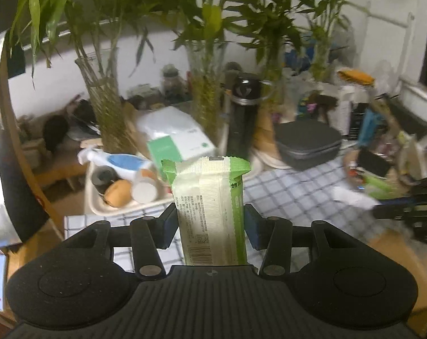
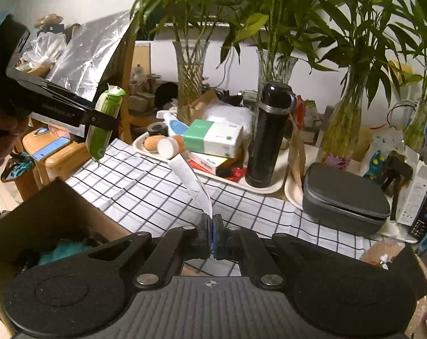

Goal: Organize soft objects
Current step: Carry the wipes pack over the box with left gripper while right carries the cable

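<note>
My left gripper (image 1: 210, 220) is shut on a green and white soft pack (image 1: 210, 206), held upright above the checked tablecloth (image 1: 292, 197). In the right wrist view the left gripper (image 2: 100, 121) holds the same pack (image 2: 103, 121) at the left, above the table's edge. My right gripper (image 2: 212, 234) is shut on a thin white strip (image 2: 191, 180) that rises and bends away toward the tray. A cardboard box (image 2: 44, 220) with teal soft things inside sits below at the left.
A white tray (image 2: 258, 189) holds a tissue pack (image 2: 213, 138), a black flask (image 2: 270, 135), a spray bottle and round items. A grey case (image 2: 343, 197) lies at the right. Glass vases of bamboo (image 2: 189, 76) stand behind. A wooden stool with a phone (image 2: 51, 147) is at the left.
</note>
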A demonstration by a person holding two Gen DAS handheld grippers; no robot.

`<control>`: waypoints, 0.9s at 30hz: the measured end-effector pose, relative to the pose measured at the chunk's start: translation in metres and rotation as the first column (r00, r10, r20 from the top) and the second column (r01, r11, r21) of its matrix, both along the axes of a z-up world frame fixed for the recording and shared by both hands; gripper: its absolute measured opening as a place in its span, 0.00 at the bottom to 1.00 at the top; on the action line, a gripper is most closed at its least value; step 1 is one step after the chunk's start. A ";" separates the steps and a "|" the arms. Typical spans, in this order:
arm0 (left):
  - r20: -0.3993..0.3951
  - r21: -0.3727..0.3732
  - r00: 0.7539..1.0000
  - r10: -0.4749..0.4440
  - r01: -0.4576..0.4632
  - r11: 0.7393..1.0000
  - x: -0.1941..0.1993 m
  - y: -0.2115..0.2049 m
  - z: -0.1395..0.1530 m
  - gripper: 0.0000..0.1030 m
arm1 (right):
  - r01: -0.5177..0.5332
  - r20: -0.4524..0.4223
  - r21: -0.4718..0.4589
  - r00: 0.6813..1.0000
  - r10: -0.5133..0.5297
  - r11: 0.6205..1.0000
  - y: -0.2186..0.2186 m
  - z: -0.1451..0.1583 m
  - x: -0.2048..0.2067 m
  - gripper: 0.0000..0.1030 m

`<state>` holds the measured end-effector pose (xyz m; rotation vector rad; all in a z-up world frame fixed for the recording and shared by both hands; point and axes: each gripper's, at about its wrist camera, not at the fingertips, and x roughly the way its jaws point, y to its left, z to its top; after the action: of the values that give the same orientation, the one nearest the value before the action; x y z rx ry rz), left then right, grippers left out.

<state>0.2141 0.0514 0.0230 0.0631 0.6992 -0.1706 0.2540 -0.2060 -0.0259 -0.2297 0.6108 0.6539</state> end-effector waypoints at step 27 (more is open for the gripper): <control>-0.428 -0.231 0.901 -0.074 -0.030 0.973 -0.056 -0.002 -0.023 0.58 | 0.006 -0.016 0.103 1.000 -0.004 0.995 -0.013 0.013 -0.060 0.04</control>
<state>0.1578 0.0492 0.0005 -0.1989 1.1216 -0.2929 0.1939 -0.2193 -0.0129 -0.1264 0.5909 0.6811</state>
